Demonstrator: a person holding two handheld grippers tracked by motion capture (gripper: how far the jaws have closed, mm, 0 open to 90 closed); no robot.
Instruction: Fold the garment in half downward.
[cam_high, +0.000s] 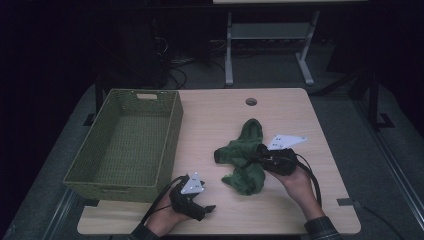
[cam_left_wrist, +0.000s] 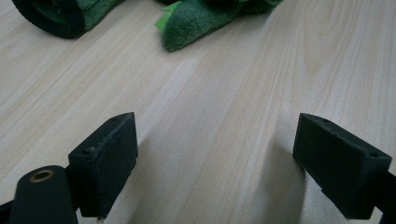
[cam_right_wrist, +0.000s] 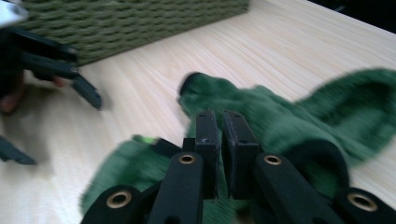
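Both tongs sit low: the right gripper (cam_right_wrist: 220, 135) pinches the fuzzy green cloth (cam_high: 243, 157) in the table's (cam_high: 280, 210) middle, its tips half hidden in folds, while the left gripper (cam_left_wrist: 215, 158) waits wide open beside the basket (cam_high: 125, 145).

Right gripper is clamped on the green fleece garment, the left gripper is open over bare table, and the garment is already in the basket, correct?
Not quite. The green fleece garment lies on the table, right of the basket, as the high view shows. The rest holds: right gripper clamped on it, left gripper open.
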